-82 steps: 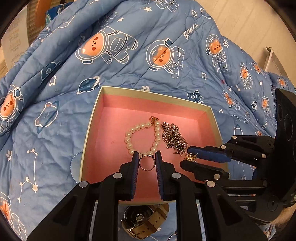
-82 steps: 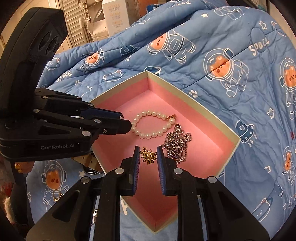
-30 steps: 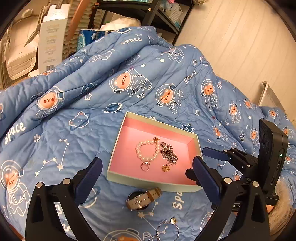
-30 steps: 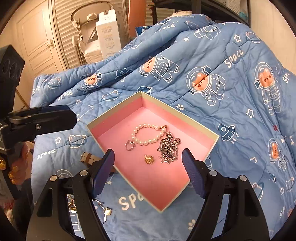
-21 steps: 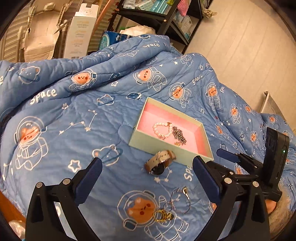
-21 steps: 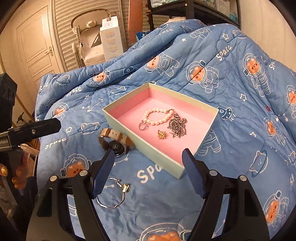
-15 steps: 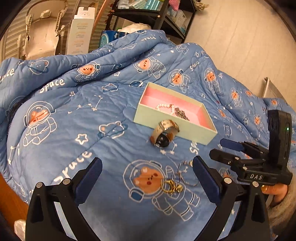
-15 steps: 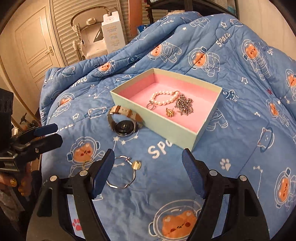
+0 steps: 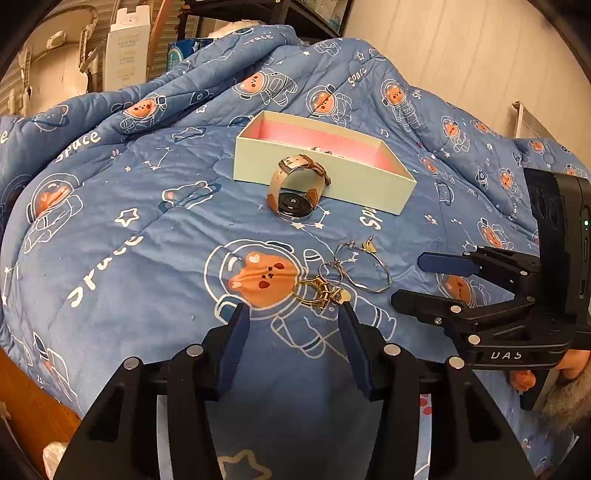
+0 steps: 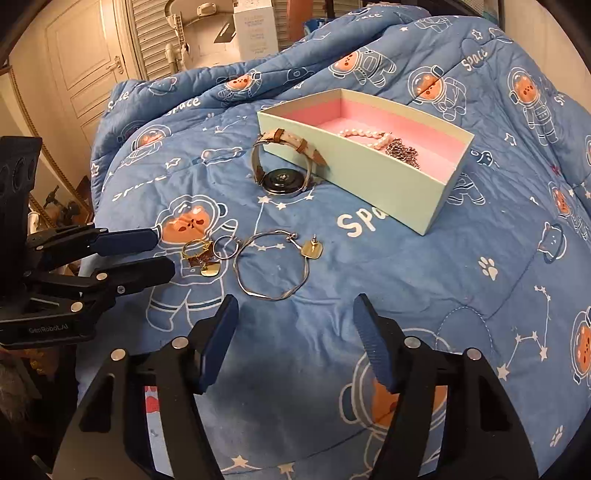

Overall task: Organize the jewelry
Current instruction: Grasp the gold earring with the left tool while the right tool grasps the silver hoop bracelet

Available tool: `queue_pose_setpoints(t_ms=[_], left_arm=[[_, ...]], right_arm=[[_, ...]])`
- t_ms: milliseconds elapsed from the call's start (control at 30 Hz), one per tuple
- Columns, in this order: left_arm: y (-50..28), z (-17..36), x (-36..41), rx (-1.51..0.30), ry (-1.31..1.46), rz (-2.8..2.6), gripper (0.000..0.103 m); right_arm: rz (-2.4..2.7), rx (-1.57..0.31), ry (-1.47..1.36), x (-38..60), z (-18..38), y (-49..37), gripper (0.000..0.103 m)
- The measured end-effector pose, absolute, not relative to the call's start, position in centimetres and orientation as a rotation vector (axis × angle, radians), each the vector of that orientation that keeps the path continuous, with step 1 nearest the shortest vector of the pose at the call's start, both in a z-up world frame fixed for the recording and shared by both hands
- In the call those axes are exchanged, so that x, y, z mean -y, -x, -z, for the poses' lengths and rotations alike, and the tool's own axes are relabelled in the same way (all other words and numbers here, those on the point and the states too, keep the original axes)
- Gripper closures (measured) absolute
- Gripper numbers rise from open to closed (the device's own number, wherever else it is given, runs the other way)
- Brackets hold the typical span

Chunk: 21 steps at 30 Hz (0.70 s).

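Note:
A pale green box with a pink lining sits on the blue quilt and holds a pearl bracelet and a silver chain. A watch with a beige strap stands against the box's near wall. A silver hoop, a small silver ring and gold pieces lie on the quilt nearer me. My left gripper is open and empty just short of the gold pieces. My right gripper is open and empty just short of the hoop.
The blue astronaut quilt covers the whole bed and rises in folds behind the box. White cartons and a shuttered door stand beyond the bed. The bed's wooden edge shows at the lower left.
Both grippers released a ring and a gold charm in the box, opened wide and drew back low over the quilt. Their jaws have since narrowed somewhat near the loose jewelry.

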<state>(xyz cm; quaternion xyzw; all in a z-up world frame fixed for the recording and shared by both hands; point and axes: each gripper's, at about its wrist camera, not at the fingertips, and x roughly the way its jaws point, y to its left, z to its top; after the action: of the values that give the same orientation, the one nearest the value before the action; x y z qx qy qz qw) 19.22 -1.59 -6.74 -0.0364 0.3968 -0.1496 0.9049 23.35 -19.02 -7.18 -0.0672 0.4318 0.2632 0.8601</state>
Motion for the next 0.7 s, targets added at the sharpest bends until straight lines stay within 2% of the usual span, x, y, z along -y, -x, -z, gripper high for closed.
queue_pose_setpoints(t_ms=[133, 267, 700], left_arm=[[-19.5, 7.1, 2.2, -0.824, 0.03, 0.311, 0.056], [-20.0, 7.6, 2.5, -0.825, -0.006, 0.312, 0.058], [-21.3, 7.7, 3.2, -0.809, -0.051, 0.342, 0.063]], right_arm=[[-0.565, -0.924, 0.169, 18.2, 7.9, -23.7, 0.041], [-0.58, -0.932, 0.163, 17.8, 8.1, -24.5, 0.048], [-0.598, -0.925, 0.146, 16.6, 8.3, -26.2, 0.049]])
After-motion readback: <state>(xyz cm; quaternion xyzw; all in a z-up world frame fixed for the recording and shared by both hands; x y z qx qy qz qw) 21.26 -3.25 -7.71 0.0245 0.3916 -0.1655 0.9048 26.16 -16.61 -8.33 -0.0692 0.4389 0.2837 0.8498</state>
